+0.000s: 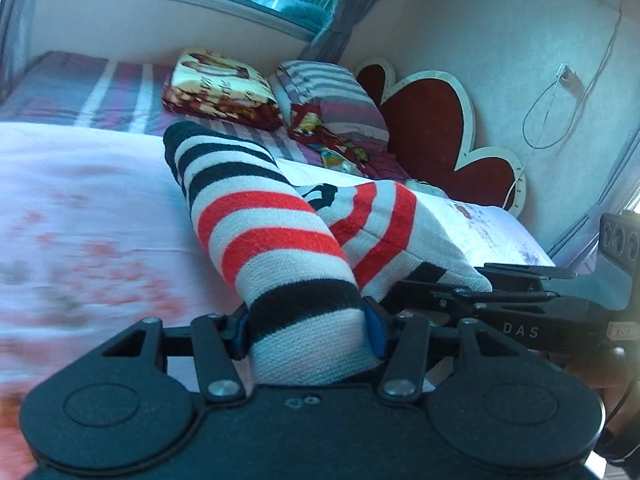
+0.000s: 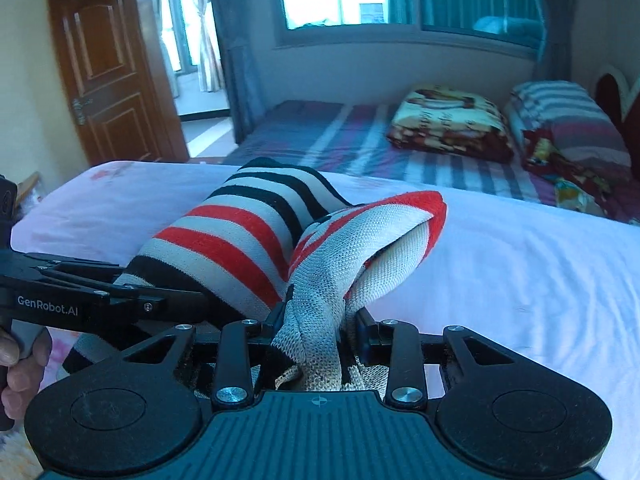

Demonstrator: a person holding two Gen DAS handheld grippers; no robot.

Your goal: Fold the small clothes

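Note:
A small knitted garment with white, red and black stripes [image 1: 272,232] lies bunched on a pale pink sheet [image 1: 80,208]. My left gripper [image 1: 308,332] is shut on one striped end of it, the cloth filling the gap between the blue pads. My right gripper [image 2: 316,332] is shut on another bunched part of the same garment [image 2: 240,236], mostly white knit with red edging. The two grippers sit close side by side; the right one shows in the left wrist view [image 1: 500,304], the left one in the right wrist view [image 2: 100,300].
A second bed with a striped purple cover [image 2: 340,132] stands behind, bearing a folded patterned blanket [image 2: 452,124] and a striped pillow [image 2: 568,120]. A red heart-shaped headboard [image 1: 432,132] is at right. A wooden door [image 2: 108,72] stands open at left.

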